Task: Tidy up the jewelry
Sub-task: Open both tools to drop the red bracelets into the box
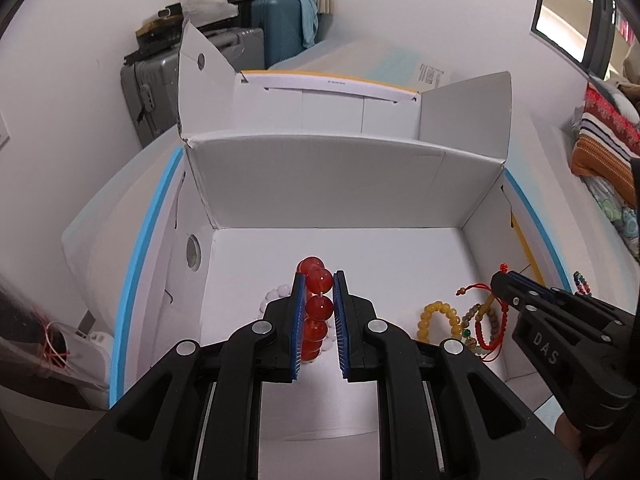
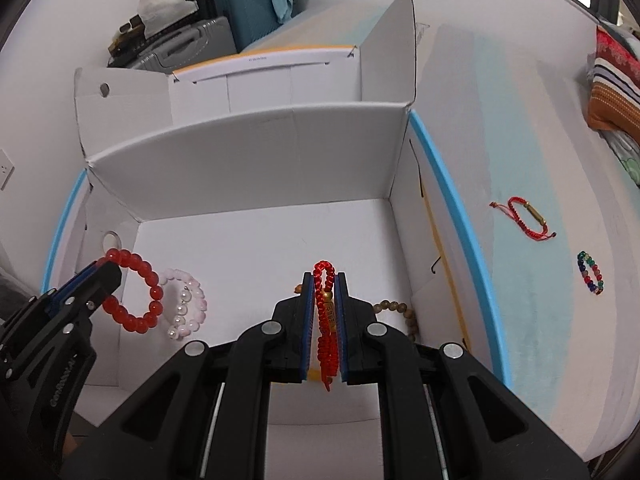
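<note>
My left gripper [image 1: 319, 282] is shut on a red bead bracelet [image 1: 318, 308] and holds it over the floor of an open white cardboard box [image 1: 340, 184]; the bracelet also shows in the right wrist view [image 2: 134, 290]. My right gripper [image 2: 324, 280] is shut on a red braided cord bracelet [image 2: 326, 320] with a gold charm, held inside the same box. On the box floor lie a pink-white pearl bracelet [image 2: 186, 304], a yellow bead bracelet [image 1: 438, 318] and a brown wooden bead bracelet [image 2: 396, 308]. Outside the box lie a red cord bracelet [image 2: 524, 218] and a multicolour bead bracelet [image 2: 591, 272].
The box stands on a pale surface with a blue edge [image 2: 460, 216]; its tall flaps [image 2: 400, 40] rise at the back and sides. Suitcases [image 1: 256, 36] stand against the far wall. Striped bedding [image 2: 616, 88] lies at the right.
</note>
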Tool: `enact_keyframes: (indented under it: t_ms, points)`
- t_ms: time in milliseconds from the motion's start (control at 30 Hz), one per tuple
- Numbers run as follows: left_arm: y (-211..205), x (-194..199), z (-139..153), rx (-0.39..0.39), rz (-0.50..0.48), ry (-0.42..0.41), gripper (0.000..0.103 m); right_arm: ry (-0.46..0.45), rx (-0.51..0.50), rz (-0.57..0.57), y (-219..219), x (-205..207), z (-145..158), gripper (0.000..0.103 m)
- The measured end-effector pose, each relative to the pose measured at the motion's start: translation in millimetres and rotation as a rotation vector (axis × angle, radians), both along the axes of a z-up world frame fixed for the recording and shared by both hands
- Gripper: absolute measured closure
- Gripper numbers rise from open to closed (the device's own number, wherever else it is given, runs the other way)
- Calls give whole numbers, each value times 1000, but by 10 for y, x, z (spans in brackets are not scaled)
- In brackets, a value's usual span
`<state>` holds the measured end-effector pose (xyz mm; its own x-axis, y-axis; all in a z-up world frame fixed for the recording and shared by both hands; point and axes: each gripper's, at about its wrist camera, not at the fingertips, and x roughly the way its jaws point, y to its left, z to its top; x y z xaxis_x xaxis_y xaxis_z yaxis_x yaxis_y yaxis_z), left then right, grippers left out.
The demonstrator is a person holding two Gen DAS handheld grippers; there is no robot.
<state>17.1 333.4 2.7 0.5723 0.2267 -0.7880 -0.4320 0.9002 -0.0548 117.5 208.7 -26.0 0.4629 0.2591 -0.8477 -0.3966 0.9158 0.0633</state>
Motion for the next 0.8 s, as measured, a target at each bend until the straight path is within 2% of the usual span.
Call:
enact_keyframes:
  t_ms: [300, 367, 400, 433, 500, 567, 633, 800]
  points:
    - [3, 61, -77, -10, -1, 14, 89, 19, -2, -10, -31, 61, -26, 87]
    - [9, 48, -42, -7, 9, 1, 87, 17, 5, -8, -55, 57, -8, 74]
    - [10, 43, -35, -7, 12, 1, 86, 16, 11, -9, -72, 55, 5, 61]
    - [12, 43, -33, -9, 16, 2, 83, 12, 18, -12, -92, 56, 24, 52]
    - [7, 33, -27, -9, 24, -1, 70, -4, 31, -22, -139, 52, 75, 47]
    - [-8, 25, -10, -6, 25, -4, 66, -11, 36, -22, -159, 51, 118, 42]
    - [-20, 12, 13, -6, 27, -14, 56, -23, 42, -24, -187, 50, 166, 34]
    - [-89, -4, 91, 3, 28, -42, 33, -58, 69, -60, -338, 73, 299, 21]
